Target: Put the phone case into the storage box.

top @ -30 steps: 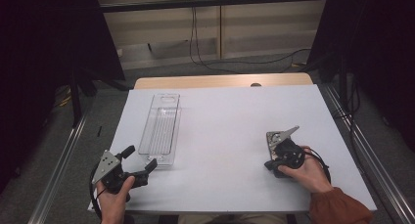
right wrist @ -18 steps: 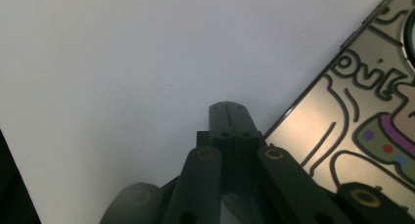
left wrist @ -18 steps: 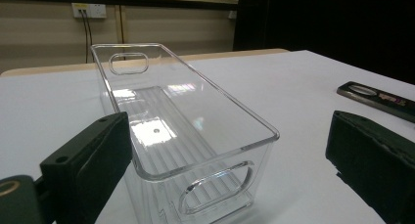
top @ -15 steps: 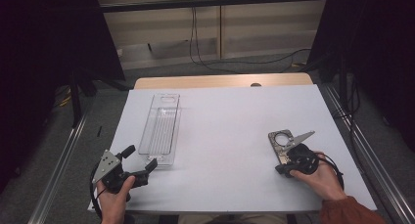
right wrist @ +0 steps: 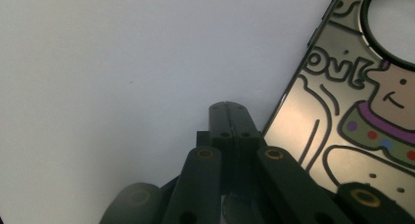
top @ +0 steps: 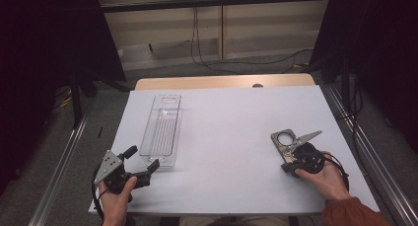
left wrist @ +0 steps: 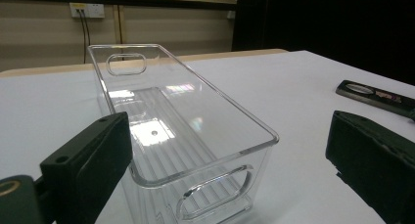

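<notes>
Beside the clear bin: the step is getting the phone case picked up.
Clear bin [top: 161,130]: empty, upright.
Left gripper [top: 140,166]: at its near end, jaws wide apart.
Phone case [top: 286,144]: flat, far right of bin.
Right gripper [right wrist: 229,117]: jaws pressed together beside the case; they should part and straddle its edge.

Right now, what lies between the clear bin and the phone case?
Bare white table separates the clear bin from the phone case, seen in the high view.
</notes>
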The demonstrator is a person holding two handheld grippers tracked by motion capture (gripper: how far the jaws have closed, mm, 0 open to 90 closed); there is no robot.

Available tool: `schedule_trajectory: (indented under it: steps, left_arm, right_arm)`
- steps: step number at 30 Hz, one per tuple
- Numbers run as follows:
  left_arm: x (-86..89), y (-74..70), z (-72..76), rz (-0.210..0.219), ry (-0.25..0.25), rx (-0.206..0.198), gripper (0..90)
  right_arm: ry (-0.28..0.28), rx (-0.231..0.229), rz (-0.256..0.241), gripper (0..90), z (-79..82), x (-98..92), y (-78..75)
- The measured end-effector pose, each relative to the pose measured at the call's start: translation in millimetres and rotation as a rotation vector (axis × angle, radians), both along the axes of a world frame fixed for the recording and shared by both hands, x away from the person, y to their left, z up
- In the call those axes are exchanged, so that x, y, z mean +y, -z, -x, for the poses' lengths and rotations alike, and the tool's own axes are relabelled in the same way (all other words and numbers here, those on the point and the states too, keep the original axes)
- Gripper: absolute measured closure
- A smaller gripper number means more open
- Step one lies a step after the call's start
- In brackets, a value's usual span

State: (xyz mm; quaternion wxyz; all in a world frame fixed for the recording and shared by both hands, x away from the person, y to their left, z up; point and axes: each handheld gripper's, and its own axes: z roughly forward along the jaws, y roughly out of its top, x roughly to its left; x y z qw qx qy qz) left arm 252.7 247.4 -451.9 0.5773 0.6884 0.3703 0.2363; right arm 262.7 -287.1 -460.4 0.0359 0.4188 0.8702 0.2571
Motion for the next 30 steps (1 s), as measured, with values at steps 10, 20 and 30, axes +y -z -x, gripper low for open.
schedule_trajectory:
  steps: [10, 20, 30]
  left_arm:
    - [2.2, -0.2, 1.4, 0.0, -0.009, 0.002, 3.4]
    - [2.4, 0.0, 1.1, 0.005, -0.008, 0.001, 3.4]
    - [2.8, 0.3, 1.1, 0.007, -0.008, 0.003, 3.4]
  right_arm:
    - [0.018, -0.072, -0.06, 66.8, 1.6, 0.6, -9.4]
    - [0.079, -0.109, -0.088, 29.0, 0.7, -3.6, -15.4]
    - [0.166, -0.127, -0.073, 3.8, -3.3, -13.7, -19.6]
